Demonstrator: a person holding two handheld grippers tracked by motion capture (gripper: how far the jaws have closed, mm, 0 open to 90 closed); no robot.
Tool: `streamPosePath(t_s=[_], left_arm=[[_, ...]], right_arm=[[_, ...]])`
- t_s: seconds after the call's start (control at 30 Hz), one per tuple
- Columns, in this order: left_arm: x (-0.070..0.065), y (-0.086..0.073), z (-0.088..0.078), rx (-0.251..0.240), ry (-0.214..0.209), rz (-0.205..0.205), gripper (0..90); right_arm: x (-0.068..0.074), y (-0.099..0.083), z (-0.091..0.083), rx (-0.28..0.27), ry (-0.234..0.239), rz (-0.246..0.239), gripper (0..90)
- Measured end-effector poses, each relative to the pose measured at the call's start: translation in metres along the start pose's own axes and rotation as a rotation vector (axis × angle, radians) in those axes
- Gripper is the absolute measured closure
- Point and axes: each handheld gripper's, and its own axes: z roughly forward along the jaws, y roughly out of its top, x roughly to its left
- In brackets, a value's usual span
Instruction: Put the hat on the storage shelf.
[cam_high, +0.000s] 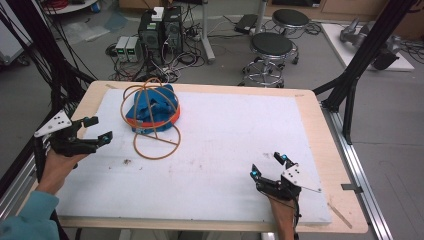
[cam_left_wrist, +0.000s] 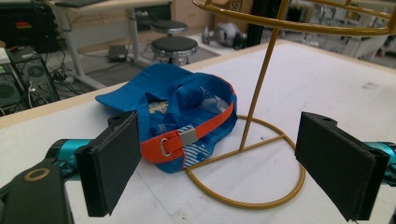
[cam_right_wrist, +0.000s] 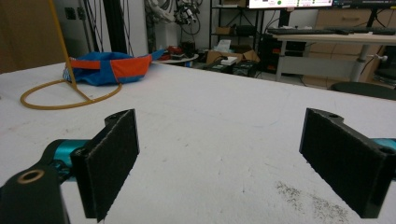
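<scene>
Blue cap (cam_high: 150, 111) just ahead of the released left tongs (cam_high: 98, 129), far from the released right tongs (cam_high: 268, 165).

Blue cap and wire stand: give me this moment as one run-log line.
left gripper: open, facing blue cap | cap: upside down by wire stand base | right gripper: open, empty, near table front

Lighting: even, diffuse indoor light; white table cover (cam_high: 225, 145) bright, shadows faint. Quality: high view soft, low-resolution; gripper-view backgrounds slightly blurred toward upper edges.

Lab, computer towers (cam_high: 160, 30), stools (cam_high: 271, 47)
</scene>
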Motion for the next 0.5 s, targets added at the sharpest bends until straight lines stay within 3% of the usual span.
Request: streamPosePath(t_s=[0.13,0.33,0.5], left_arm=[[0.007,0.01,0.006,0.039,-0.024,0.017,14.9],[0.016,0.025,0.019,0.039,-0.054,0.041,14.9],[0.024,0.024,0.035,0.063,-0.078,0.038,14.9]], right_arm=[[0.0,0.0,0.0,0.0,0.0,-0.003,10.8],[0.0,0.0,0.0,0.006,0.0,-0.006,10.9],[0.0,0.0,0.001,0.006,-0.001,-0.007,10.8]])
